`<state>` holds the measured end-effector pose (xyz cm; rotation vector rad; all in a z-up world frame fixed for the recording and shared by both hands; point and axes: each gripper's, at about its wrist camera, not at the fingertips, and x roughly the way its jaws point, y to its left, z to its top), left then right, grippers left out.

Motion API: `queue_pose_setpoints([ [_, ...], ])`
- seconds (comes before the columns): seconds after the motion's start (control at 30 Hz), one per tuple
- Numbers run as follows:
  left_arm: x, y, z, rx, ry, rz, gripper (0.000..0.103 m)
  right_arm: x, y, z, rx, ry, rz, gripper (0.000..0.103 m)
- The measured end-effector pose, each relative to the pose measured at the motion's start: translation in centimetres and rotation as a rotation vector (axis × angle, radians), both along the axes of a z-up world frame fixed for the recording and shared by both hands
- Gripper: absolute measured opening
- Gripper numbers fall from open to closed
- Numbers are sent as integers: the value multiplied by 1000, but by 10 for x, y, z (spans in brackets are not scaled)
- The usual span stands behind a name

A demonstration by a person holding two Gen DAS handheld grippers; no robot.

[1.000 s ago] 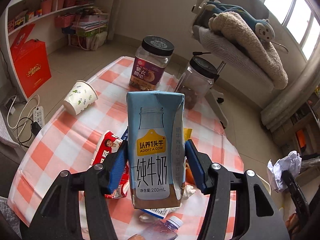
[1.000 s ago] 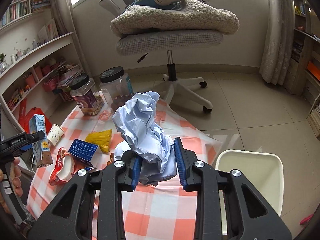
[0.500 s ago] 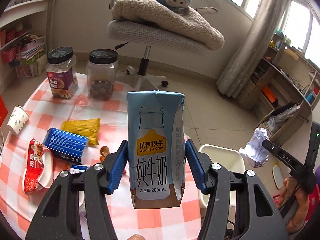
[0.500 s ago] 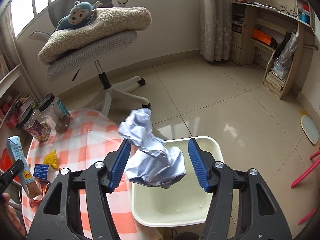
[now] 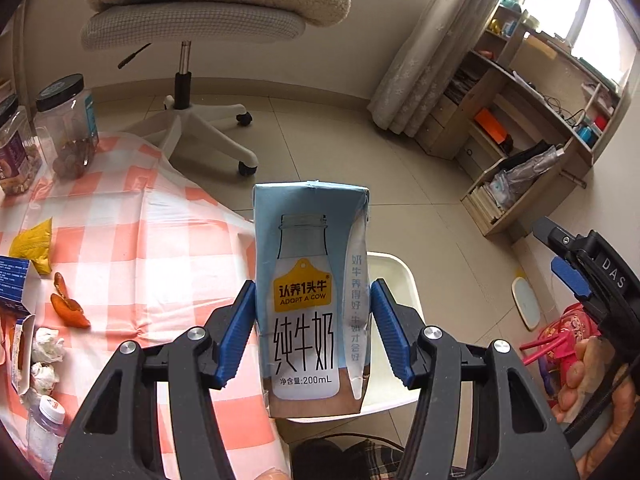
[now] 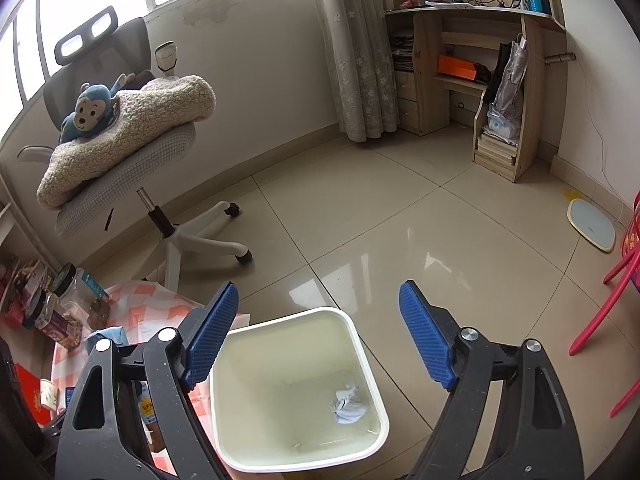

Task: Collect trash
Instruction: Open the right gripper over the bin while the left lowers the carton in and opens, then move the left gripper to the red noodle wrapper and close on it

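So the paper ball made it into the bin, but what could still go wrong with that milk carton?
The milk carton, pinched in the left gripper, looks to be above the bin's table-side rim, not its middle; let go now, it could clip the rim and drop to the floor. The right gripper, jaws just opened and empty, hangs over the bin, so the two tools may bump. If milk remains inside, it might spill on landing.
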<state>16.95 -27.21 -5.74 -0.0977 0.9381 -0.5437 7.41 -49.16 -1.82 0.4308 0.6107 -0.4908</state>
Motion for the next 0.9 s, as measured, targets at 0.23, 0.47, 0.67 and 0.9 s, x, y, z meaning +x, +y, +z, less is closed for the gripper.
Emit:
queue_pose_setpoints([
  [0.23, 8, -34, -2, -45, 57, -34, 66, -14, -14, 3, -23, -18, -54, 86],
  [0.47, -9, -21, 24, 19, -107, 36, 72, -14, 5, 6, -128, -19, -67, 96],
  [0.67, -23, 7, 49, 83, -282, 136, 87, -3, 48, 10, -265, -15, -32, 96],
  [0.9, -26, 48, 58, 194, -379, 232, 92, 10, 95, 12, -303, -35, 57, 96],
])
